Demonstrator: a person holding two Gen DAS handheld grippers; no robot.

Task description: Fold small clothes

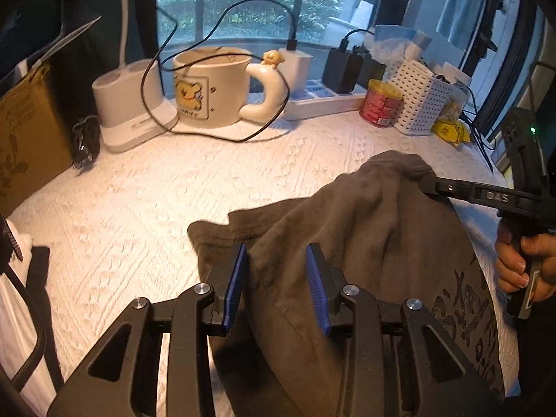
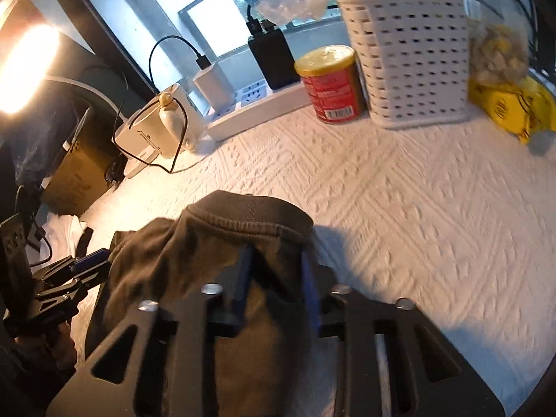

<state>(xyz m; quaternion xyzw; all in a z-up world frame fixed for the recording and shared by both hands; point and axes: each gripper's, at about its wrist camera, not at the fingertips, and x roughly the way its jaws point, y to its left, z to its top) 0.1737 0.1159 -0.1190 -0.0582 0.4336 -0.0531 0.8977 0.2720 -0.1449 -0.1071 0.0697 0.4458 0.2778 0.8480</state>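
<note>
Left wrist view, left to right: a brown cardboard box with black cartoon print [image 1: 24,132] stands at the table edge; beside it sit a white two-socket plastic holder [image 1: 130,104] and a cream ceramic mug bearing a yellow bear picture [image 1: 212,87], a black cable looped in front of it. A white power strip [image 1: 326,99] carries black adapters; next come a red tin with a yellow lid [image 1: 380,104], its label too small to read, and a white perforated plastic basket [image 1: 420,100].

The dark grey cotton garment [image 1: 347,243] lies bunched on the white textured tablecloth [image 1: 139,208], toward the near right of the table. Black printed characters show on its lower right part, not legible.

The left gripper [image 1: 277,278], with blue ribbed pads, is clamped on a raised fold of the garment, cloth filling the gap between its fingers. The right gripper [image 1: 429,182], marked "DAS" on its black finger, pinches the garment's hemmed far edge; a hand [image 1: 521,260] grips its handle.

Right wrist view: the right gripper [image 2: 276,285] grasps the stitched hem, which drapes over its fingers.
</note>
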